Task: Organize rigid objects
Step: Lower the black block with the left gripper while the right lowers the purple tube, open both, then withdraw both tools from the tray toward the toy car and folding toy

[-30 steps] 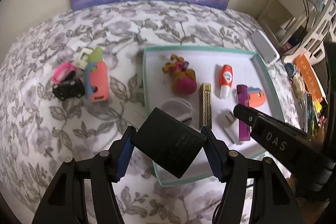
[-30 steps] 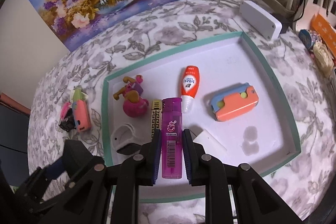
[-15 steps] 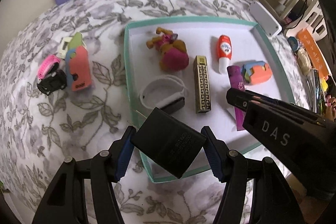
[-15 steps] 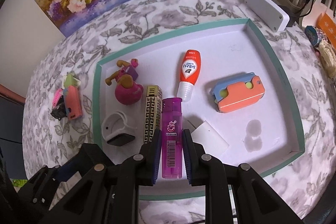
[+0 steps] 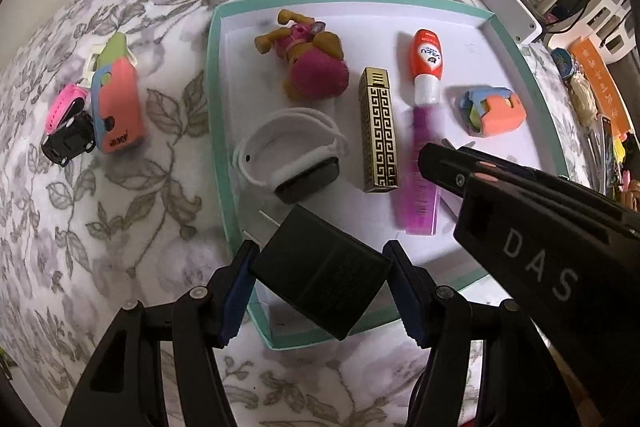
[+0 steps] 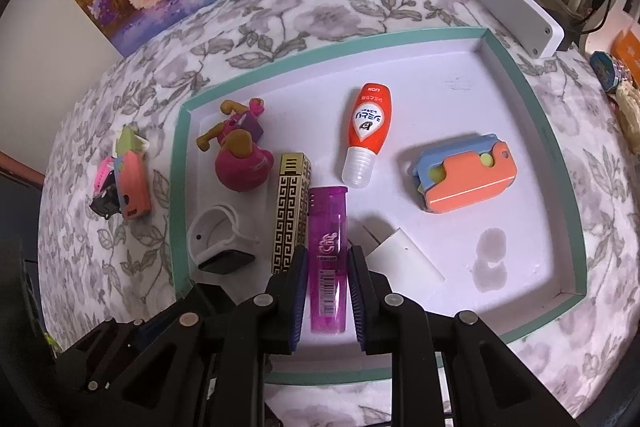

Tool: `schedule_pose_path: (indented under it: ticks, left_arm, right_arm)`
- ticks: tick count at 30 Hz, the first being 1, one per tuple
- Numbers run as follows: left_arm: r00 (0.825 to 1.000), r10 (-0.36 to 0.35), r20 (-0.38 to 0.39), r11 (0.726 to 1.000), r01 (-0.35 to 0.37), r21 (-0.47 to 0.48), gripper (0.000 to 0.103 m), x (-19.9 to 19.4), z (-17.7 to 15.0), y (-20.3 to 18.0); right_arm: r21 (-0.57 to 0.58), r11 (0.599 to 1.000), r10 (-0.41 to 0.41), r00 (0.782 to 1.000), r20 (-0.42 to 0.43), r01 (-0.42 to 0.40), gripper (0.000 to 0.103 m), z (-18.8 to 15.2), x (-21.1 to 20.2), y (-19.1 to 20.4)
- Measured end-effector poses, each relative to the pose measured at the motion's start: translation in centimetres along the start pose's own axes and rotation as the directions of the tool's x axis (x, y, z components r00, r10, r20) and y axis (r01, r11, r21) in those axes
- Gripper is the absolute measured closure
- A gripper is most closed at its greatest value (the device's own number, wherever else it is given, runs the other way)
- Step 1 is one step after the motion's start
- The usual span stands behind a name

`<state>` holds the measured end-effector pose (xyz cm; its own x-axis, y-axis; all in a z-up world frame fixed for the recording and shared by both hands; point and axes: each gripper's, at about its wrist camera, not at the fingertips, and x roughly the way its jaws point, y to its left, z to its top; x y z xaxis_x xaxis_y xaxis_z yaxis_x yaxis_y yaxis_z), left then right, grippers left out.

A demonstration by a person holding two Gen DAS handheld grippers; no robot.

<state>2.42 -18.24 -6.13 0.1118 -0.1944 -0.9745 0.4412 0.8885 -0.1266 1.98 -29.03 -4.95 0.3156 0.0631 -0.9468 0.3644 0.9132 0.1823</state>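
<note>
The purple lighter (image 6: 327, 259) is laid in the teal-rimmed tray (image 6: 568, 187), beside the gold lighter (image 6: 291, 213), its long axis along the right tongs (image 6: 328, 301), which are clenched on its lower half. A black block (image 5: 320, 273) is grasped by the left tongs (image 5: 322, 291) over the tray's near-left corner.

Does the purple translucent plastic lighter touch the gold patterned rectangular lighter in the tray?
Apart. The right wrist view shows a strip of white tray floor between purple lighter and gold lighter.
</note>
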Motion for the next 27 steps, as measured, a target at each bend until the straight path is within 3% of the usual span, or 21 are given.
schedule_pose_path:
  ticks: [14,20,27]
  left_arm:
    - [1.0,-0.004,0.015,1.0,0.005,-0.03,0.037,-1.5,0.8,0.5]
    - [0.998,-0.02,0.054,0.998,0.023,-0.057,0.037,-3.0,0.7,1.6]
    - [0.997,-0.043,0.064,0.99,0.051,-0.131,0.037,-3.8,0.7,3.7]
  right_arm:
    - [-0.021,1.0,-0.003,0.999,0.034,0.004,0.079,0.3,-1.3,0.7]
    - [0.018,1.0,-0.005,0.996,0.09,0.004,0.079,0.6,-2.7,0.2]
    - [0.068,0.998,0.0,0.996,0.085,-0.005,0.08,0.8,-2.6,-1.0]
